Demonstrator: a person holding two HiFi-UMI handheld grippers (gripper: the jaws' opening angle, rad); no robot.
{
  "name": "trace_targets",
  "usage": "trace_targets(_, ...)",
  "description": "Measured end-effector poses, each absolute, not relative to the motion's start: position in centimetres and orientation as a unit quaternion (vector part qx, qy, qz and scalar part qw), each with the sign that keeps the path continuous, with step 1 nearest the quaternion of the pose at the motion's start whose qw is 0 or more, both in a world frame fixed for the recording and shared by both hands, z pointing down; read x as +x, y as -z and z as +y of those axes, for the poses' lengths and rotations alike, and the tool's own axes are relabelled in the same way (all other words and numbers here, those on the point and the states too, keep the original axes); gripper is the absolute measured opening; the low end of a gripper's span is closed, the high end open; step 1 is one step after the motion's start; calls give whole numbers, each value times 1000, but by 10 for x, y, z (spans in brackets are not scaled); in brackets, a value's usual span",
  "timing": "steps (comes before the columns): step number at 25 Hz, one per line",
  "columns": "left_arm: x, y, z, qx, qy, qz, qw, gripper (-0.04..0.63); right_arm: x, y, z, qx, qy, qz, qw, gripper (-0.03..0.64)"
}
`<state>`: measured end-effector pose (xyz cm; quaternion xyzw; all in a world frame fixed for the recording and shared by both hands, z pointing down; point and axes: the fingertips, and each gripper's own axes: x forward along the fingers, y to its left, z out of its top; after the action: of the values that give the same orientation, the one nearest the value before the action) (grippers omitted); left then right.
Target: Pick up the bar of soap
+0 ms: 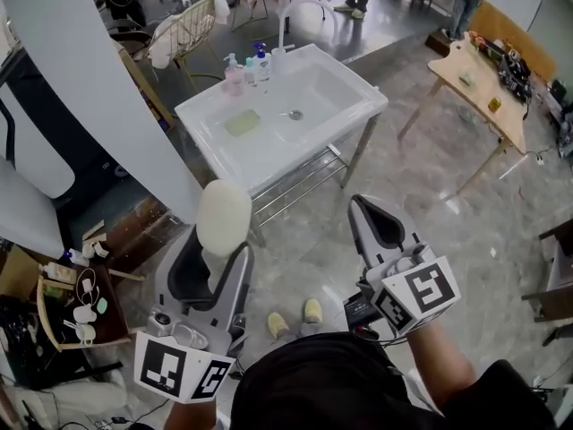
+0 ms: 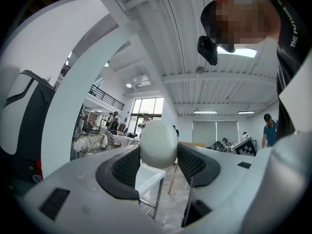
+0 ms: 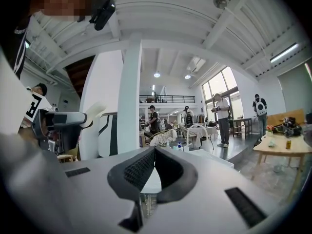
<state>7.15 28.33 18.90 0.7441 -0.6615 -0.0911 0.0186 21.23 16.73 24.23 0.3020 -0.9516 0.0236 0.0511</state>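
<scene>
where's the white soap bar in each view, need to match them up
Head view: the soap bar is lower left of centre, clamped upright in the left gripper.
Left gripper view: dead centre, between the jaws.
Right gripper view: far left, a pale shape at the left gripper's tip, probably it.
Shared landmark: the white sink, ahead of the grippers in all three.

bar of soap [image 1: 223, 215] | white, oval | clamped between 2 jaws (left tool [image 2: 158, 156])
</scene>
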Motion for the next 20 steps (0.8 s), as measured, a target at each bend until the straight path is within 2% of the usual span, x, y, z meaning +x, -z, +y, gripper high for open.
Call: trace_targets(20,82,-187,257,744,88,-663,18,239,219,-237,144,300,-20,-953,42,8)
